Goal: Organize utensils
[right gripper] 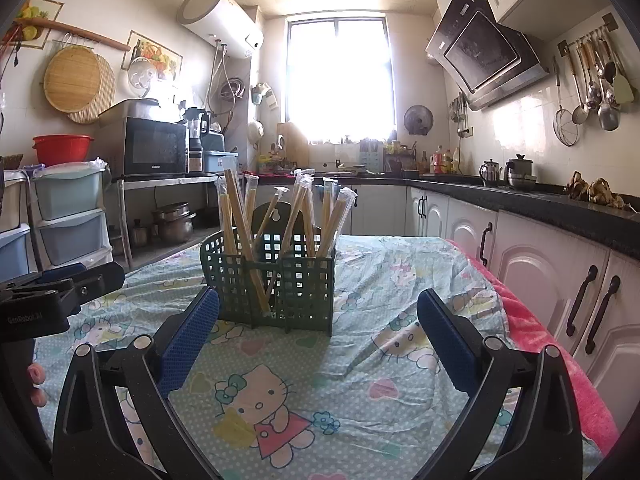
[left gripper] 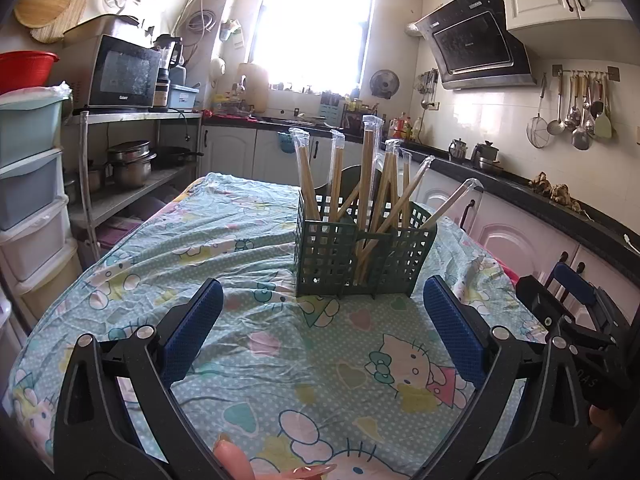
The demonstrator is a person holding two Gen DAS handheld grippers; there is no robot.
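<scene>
A dark green lattice utensil holder (left gripper: 360,258) stands on the table with several plastic-wrapped pairs of wooden chopsticks (left gripper: 366,176) leaning upright in it. It also shows in the right wrist view (right gripper: 276,288), with the chopsticks (right gripper: 240,216) fanned out. My left gripper (left gripper: 324,304) is open and empty, a short way in front of the holder. My right gripper (right gripper: 318,308) is open and empty, just in front of the holder. The right gripper shows at the right edge of the left wrist view (left gripper: 568,300), the left gripper at the left edge of the right wrist view (right gripper: 60,284).
The table carries a light blue cartoon-cat cloth (left gripper: 248,248), with a pink cloth edge (right gripper: 552,344) on the right side. White cabinets under a black counter (right gripper: 560,204) run along the right. Plastic drawers (left gripper: 28,184) and a shelf with a microwave (left gripper: 120,72) stand on the left.
</scene>
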